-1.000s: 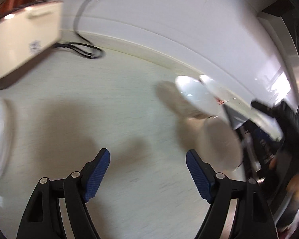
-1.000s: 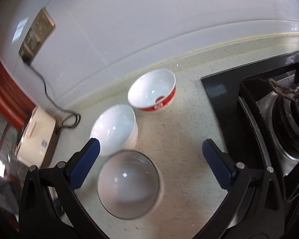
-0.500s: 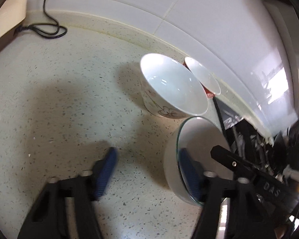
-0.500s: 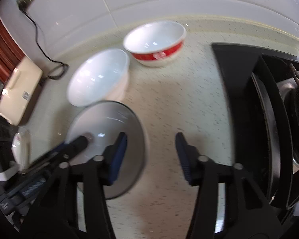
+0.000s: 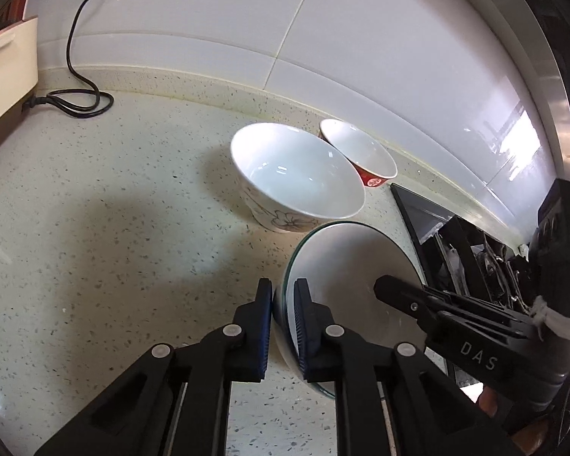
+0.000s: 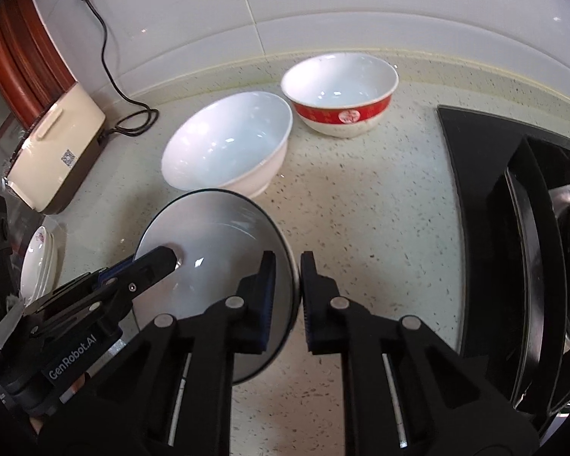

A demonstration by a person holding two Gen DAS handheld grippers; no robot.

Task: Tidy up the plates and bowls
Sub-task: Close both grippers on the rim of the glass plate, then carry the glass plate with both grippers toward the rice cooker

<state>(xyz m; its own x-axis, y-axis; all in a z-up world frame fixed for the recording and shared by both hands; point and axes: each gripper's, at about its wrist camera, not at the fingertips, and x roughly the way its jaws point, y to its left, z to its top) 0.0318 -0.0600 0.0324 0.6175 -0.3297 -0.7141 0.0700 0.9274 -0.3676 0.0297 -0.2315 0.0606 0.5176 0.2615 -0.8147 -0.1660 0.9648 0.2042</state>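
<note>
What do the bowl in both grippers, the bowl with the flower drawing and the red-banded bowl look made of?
Bowl held by both hand-held grippers: probably translucent frosted glass; thin dark-edged rim, greyish see-through wall.
Flower bowl: likely glazed white ceramic or porcelain; opaque, glossy highlights, line-drawn flower outside.
Red-banded bowl: glazed ceramic by its look, though melamine is possible; shiny white inside, printed red band.

On the desk (image 6: pixel 361 228), three bowls run in a row from front to back wall. Nearest is the glass bowl (image 6: pixel 224 235), clamped at opposite rims between the left gripper (image 5: pixel 283 300) and the right gripper (image 6: pixel 288 277). Just behind it stands the flowered bowl (image 5: pixel 296 174); behind that, the banded bowl (image 6: pixel 340 95). The stove (image 6: pixel 513 228) lies right; stacked plates (image 6: pixel 38 262) lie left.
</note>
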